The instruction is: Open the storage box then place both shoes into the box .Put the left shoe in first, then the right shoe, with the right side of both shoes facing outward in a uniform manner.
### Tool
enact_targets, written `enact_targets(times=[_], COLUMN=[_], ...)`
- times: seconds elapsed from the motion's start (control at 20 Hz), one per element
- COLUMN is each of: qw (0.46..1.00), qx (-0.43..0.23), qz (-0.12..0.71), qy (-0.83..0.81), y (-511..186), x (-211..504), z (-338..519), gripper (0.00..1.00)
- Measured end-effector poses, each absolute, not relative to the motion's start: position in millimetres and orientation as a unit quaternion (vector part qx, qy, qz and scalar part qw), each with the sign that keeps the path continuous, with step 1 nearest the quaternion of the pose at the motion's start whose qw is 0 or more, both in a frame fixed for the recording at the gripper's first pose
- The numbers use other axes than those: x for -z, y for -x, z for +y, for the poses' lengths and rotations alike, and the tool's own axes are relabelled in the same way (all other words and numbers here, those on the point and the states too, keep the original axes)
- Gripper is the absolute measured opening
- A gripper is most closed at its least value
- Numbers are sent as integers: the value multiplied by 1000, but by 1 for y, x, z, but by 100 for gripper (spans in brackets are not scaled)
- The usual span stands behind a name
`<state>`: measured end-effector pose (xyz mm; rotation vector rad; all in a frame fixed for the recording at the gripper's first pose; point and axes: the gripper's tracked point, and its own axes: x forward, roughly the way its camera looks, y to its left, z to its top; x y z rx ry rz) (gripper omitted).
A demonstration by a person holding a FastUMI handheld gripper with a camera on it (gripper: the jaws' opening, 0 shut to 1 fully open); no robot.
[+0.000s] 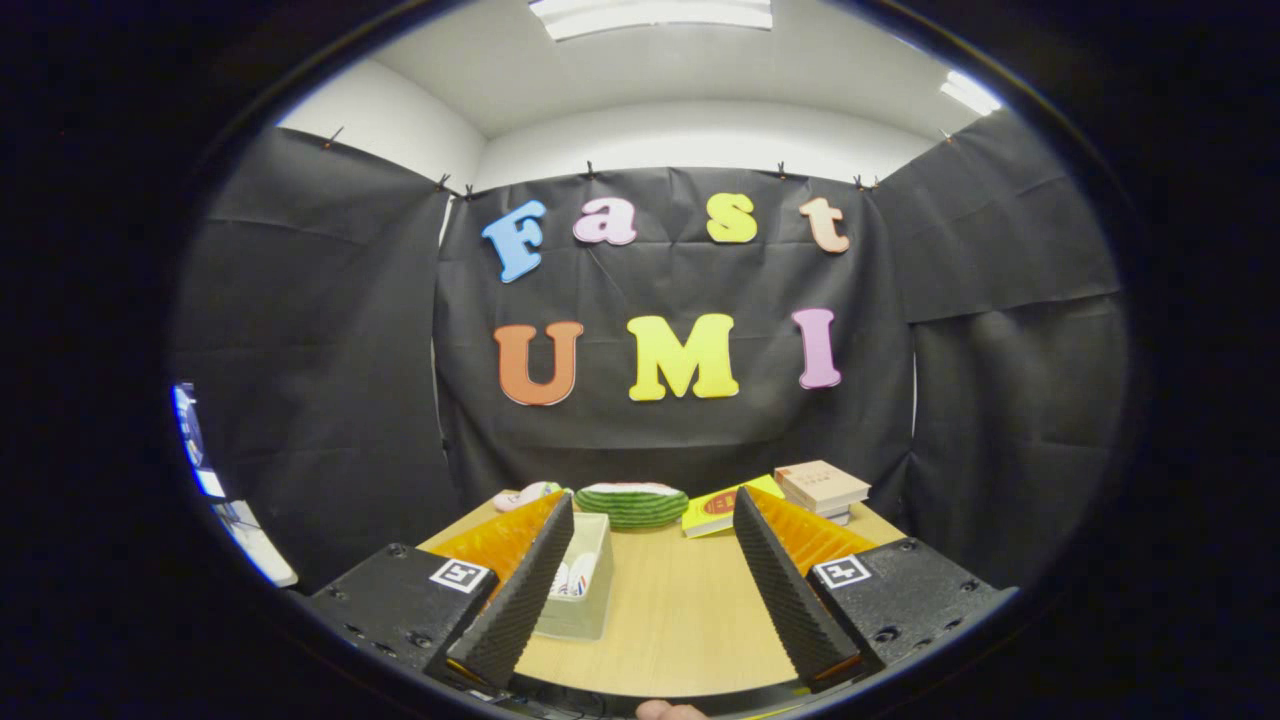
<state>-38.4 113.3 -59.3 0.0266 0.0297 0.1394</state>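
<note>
My gripper (652, 505) is held open above the near part of a wooden table (690, 620), with nothing between its fingers. A translucent storage box (592, 590) stands on the table just right of the left finger (520, 590), which hides part of it. Through the box's wall I see something white with red and blue marks (572, 578); I cannot tell whether it is a shoe. A pale pink and white object (525, 495), possibly a shoe, lies beyond the left fingertip at the table's far left. Whether the box's lid is on is unclear.
At the table's far edge lie a green striped round cushion-like thing (632, 505), a yellow book (722, 506) and a stack of books (822, 487). Black cloth walls close the booth behind and on both sides. A person's fingertip (668, 711) shows below the gripper.
</note>
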Motion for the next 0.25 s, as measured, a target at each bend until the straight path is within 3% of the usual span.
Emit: enact_targets(times=[0.25], qw=[997], qx=[-76], qz=[14], qy=[-20], y=[39], x=[61], z=[109], gripper=[100])
